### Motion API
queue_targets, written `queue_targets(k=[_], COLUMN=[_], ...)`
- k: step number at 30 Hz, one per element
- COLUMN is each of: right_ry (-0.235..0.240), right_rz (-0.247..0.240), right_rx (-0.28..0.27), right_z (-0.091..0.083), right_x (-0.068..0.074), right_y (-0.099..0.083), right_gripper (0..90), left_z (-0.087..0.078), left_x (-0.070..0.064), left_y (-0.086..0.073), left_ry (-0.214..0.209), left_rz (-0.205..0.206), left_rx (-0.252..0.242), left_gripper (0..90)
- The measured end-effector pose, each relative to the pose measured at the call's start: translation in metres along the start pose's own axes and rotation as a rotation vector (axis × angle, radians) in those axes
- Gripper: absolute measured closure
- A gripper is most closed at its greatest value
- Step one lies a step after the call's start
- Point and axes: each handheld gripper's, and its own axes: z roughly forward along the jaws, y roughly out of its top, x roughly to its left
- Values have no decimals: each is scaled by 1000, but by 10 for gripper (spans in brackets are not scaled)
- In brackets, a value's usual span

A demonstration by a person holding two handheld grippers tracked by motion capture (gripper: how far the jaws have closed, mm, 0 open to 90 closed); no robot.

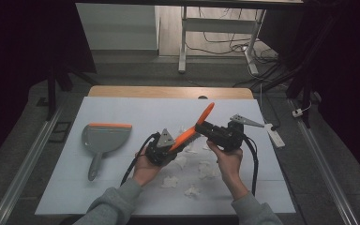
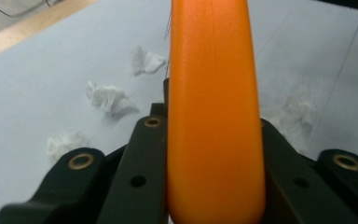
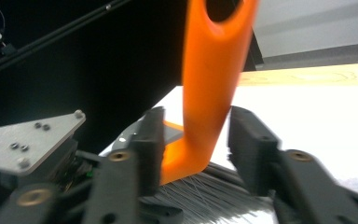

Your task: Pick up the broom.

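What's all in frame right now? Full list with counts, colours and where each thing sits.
brush: 1, orange handle with pale bristles, held above the middle of the table between both grippers
dustpan: 1, grey with orange edge, lying flat on the left of the table
crumpled paper bits: several, white, scattered near the front centre of the table, exact count unclear
table: 1, white top with wooden far edge
power strip: 1, white, at the table's right edge
left gripper: 1, black, shut on the brush handle
right gripper: 1, black, jaws open either side of the handle near the bristles
hands: 2, grey sleeves, coming in from the bottom
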Motion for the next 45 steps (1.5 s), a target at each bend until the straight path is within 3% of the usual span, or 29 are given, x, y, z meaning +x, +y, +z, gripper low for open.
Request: queue_targets(k=[4, 6, 8, 12, 14, 17, 18, 19, 20, 22, 25, 26, 29, 30, 32, 34, 35, 36, 41, 45], right_ry=[-47, -61, -79, -80, -85, -67, -65, -65, -44, -40, -18, -18, 16, 16, 40, 53, 53, 60, 69, 84], right_rz=[-113, -158, -213, -322, -368, -417, -433, -433, -460, -474, -538, -538, -565, -565, -614, -637, -637, -663, -719, -732], right_rx=[48, 106, 127, 197, 236, 291, 310, 310, 346, 366, 445, 445, 539, 539, 605, 639, 639, 668, 751, 792], right_z=[-6, -8, -11, -16, -17, -16, -16, -16, -14, -13, -5, -5, 4, 4, 9, 11, 11, 13, 18, 21], right_x=[5, 7, 10, 20, 27, 35, 37, 37, 41, 43, 51, 51, 51, 51, 52, 55, 55, 57, 62, 62], right_y=[6, 9, 10, 14, 16, 17, 18, 18, 17, 17, 13, 13, 6, 6, 1, -1, -1, -4, -11, -14], right_gripper=[440, 403, 369, 351, 350, 351, 357, 357, 364, 363, 359, 359, 380, 380, 382, 395, 395, 413, 448, 476], left_z=[-5, -10, -13, -16, -18, -19, -18, -18, -17, -14, -11, -11, -10, -11, -14, -18, -18, -19, -22, -26], left_x=[7, 14, 19, 22, 26, 27, 27, 27, 25, 21, 15, 13, 6, 4, 1, -3, -3, -8, -13, -16], left_y=[-2, -3, -4, -5, -5, -6, -6, -6, -6, -5, -4, -3, -2, 0, 2, 6, 6, 7, 8, 11], left_ry=[-30, -68, -95, -110, -138, -152, -175, -175, -184, -198, -218, -224, -235, -239, -249, -256, -256, -231, -246, -262], left_rz=[7, 7, 6, 26, 44, 49, 53, 53, 60, 108, 146, 157, 200, 215, 236, 277, 277, 314, 348, 382], left_rx=[45, 95, 127, 180, 236, 256, 286, 286, 313, 364, 388, 391, 404, 405, 401, 407, 407, 417, 418, 419], left_gripper=[807, 807, 807, 807, 807, 806, 807, 806, 806, 806, 806, 806, 807, 807, 807, 807, 807, 807, 807, 808])
